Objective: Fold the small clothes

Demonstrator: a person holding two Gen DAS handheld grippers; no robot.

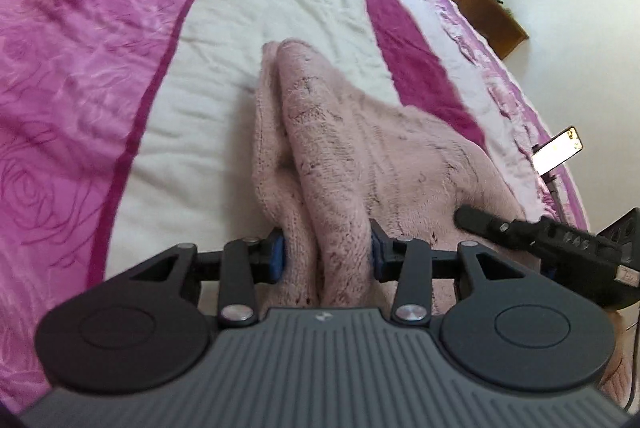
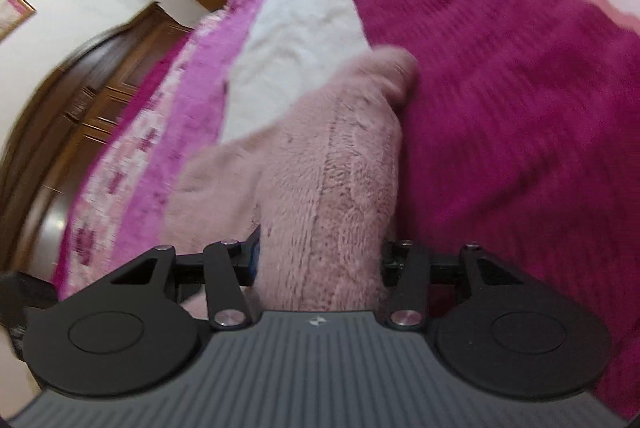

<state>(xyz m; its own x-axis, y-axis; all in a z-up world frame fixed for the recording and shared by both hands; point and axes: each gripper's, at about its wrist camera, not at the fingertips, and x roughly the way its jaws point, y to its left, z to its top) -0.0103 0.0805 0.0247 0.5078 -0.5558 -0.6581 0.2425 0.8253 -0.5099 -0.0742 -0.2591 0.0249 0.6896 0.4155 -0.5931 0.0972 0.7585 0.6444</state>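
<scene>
A fuzzy pale pink knitted garment is lying partly on a bed, over the white and magenta stripes of a bedspread. The left gripper is clamping a bunched fold of the garment between its blue pads. The right gripper is gripping another thick fold of the same garment, lifting it above the bedspread near the bed's edge. A lit phone is sitting by that edge. A wooden wardrobe is standing beyond.
</scene>
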